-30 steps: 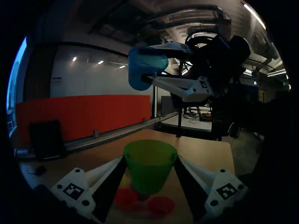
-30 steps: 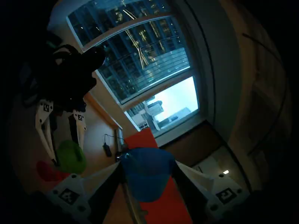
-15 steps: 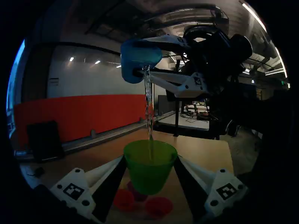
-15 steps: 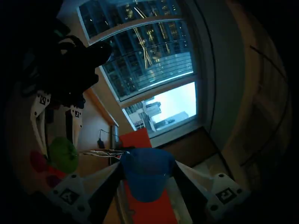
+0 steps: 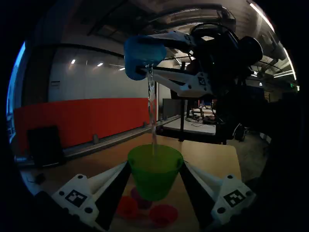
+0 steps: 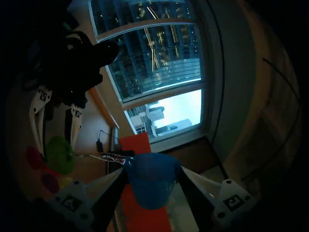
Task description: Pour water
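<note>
In the left gripper view, a black panel (image 5: pixel 46 145) stands at the far left on the bench (image 5: pixel 210 154), in front of a red wall (image 5: pixel 85 116). In the middle, the left gripper (image 5: pixel 155 167) is closed on the green cup (image 5: pixel 154 179): both fingers press on its sides and hold it upright above the bench. Under the cup, two red discs (image 5: pixel 164 214) and a purple one lie on the bench. Above the green cup, the blue cup (image 5: pixel 137 63) is tilted with its mouth down, and a thin stream of water (image 5: pixel 151 104) falls from its rim into the green cup. The right gripper (image 5: pixel 150 58) grips the blue cup from the right side, one finger above and one below it. In the right gripper view, the left gripper with the green cup is at the left side, and the water goes from the rim of the blue cup across to it. The blue cup sits in the middle between the two fingers of the right gripper, both touching it. Behind it, a big window (image 6: pixel 162 77) shows buildings and a pale sky.
</note>
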`<act>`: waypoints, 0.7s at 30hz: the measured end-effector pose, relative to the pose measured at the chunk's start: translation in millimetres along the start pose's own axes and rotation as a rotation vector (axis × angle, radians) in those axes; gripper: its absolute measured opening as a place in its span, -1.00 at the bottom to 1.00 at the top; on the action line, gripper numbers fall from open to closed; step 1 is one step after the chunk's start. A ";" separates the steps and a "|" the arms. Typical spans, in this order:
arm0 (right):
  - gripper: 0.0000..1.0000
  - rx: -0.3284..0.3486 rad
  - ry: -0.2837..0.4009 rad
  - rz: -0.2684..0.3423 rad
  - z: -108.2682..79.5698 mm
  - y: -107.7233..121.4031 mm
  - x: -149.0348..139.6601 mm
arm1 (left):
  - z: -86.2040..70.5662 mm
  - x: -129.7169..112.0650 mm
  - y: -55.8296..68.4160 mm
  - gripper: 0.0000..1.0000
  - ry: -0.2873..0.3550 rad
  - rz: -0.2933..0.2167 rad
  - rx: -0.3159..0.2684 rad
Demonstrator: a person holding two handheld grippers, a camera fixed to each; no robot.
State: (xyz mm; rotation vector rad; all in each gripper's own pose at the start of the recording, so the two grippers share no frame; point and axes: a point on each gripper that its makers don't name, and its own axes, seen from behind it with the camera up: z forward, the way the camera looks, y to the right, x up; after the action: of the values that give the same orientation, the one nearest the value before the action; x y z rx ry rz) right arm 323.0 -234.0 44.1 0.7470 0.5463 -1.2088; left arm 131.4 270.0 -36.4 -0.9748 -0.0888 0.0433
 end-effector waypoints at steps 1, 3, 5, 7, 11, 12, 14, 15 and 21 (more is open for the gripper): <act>0.81 -0.002 0.000 -0.006 0.0 0.8 0.0 | -0.2 0.2 0.0 0.73 0.000 0.000 0.000; 0.81 -0.006 -0.001 -0.017 0.2 2.4 0.1 | -0.7 0.8 0.1 0.73 0.002 0.000 -0.001; 0.81 -0.010 -0.001 -0.028 0.5 3.5 0.2 | -1.1 1.5 0.4 0.73 0.003 -0.001 -0.003; 0.81 -0.013 -0.002 -0.037 0.8 4.0 0.2 | -1.3 1.7 -0.1 0.73 0.005 -0.001 -0.002; 0.81 -0.015 -0.003 -0.055 1.1 5.0 0.4 | -2.0 2.0 -1.0 0.73 0.006 -0.001 0.000; 0.81 -0.016 -0.004 -0.061 1.3 5.2 0.5 | -2.3 2.3 -1.0 0.73 0.006 0.000 0.001; 0.81 -0.019 -0.004 -0.073 1.7 5.8 0.8 | -2.7 2.8 -1.1 0.73 0.007 0.000 0.001; 0.81 -0.019 -0.004 -0.078 1.9 5.9 1.1 | -2.7 3.1 -1.0 0.73 0.008 0.000 0.001; 0.81 -0.022 -0.005 -0.110 2.6 8.4 2.2 | -2.3 5.1 -0.6 0.73 0.013 0.000 -0.002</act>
State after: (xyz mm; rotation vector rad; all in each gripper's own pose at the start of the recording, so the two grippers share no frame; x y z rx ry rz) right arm 331.6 -235.9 46.0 0.7022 0.6017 -1.3045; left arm 136.7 268.1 -36.9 -0.9769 -0.0773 0.0371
